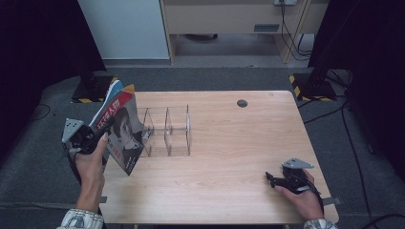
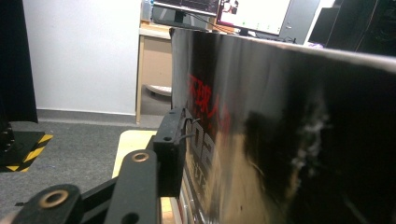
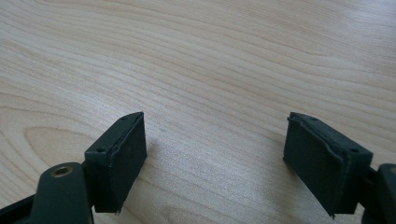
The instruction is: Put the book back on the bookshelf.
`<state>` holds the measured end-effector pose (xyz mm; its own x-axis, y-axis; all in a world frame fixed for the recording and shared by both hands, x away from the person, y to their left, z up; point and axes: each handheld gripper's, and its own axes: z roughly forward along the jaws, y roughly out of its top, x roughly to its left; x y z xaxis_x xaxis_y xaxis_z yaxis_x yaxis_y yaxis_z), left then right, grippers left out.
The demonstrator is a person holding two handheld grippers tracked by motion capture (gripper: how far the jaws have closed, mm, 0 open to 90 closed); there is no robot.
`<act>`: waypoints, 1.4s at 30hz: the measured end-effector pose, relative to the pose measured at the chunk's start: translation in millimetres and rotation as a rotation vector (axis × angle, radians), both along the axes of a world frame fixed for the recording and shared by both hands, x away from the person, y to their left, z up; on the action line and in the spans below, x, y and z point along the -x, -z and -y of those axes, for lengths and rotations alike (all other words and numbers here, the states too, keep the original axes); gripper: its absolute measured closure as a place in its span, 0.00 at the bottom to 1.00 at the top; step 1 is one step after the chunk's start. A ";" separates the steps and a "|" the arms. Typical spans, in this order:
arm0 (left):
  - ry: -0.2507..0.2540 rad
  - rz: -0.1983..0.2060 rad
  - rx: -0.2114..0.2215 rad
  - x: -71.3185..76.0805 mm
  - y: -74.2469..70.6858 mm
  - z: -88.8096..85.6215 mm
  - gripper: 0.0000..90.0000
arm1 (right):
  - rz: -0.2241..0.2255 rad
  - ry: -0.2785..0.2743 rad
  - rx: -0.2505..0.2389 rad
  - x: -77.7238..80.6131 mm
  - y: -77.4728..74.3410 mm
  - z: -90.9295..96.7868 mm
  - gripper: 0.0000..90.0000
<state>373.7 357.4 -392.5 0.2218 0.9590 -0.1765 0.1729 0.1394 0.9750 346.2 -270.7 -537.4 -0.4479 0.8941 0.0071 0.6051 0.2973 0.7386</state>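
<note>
We see the left gripper, jaws apart beside the magazine leaning at the clear rack's left end, and the right gripper spread on the table; unclamped, the magazine may topple away from the rack.

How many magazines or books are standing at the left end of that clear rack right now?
3, as far as visible: the red-and-black magazine in front by the left gripper, a blue-edged one and an orange-edged one behind it. More may be hidden behind.
</note>
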 end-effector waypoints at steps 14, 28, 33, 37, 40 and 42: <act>0.008 -0.015 -0.012 -0.1 -1.3 -1.0 0.43 | 0.000 0.000 0.000 0.0 0.0 0.0 0.24; 0.058 -0.029 -0.043 -0.1 -0.7 -2.3 0.14 | 0.000 0.000 0.000 0.0 0.0 0.0 0.24; 0.072 -0.040 -0.041 0.2 -0.3 -1.3 0.10 | 0.000 0.000 0.000 0.0 0.0 0.0 0.24; 0.083 -0.045 -0.049 0.6 -1.3 0.6 0.09 | 0.000 0.000 0.000 0.0 0.0 0.0 0.24; 0.089 -0.049 -0.055 0.8 -3.2 1.2 0.09 | 0.000 0.000 0.000 0.0 0.0 0.0 0.24; 0.096 -0.058 -0.066 0.8 -5.1 1.9 0.09 | 0.000 0.000 0.000 0.0 0.0 0.0 0.24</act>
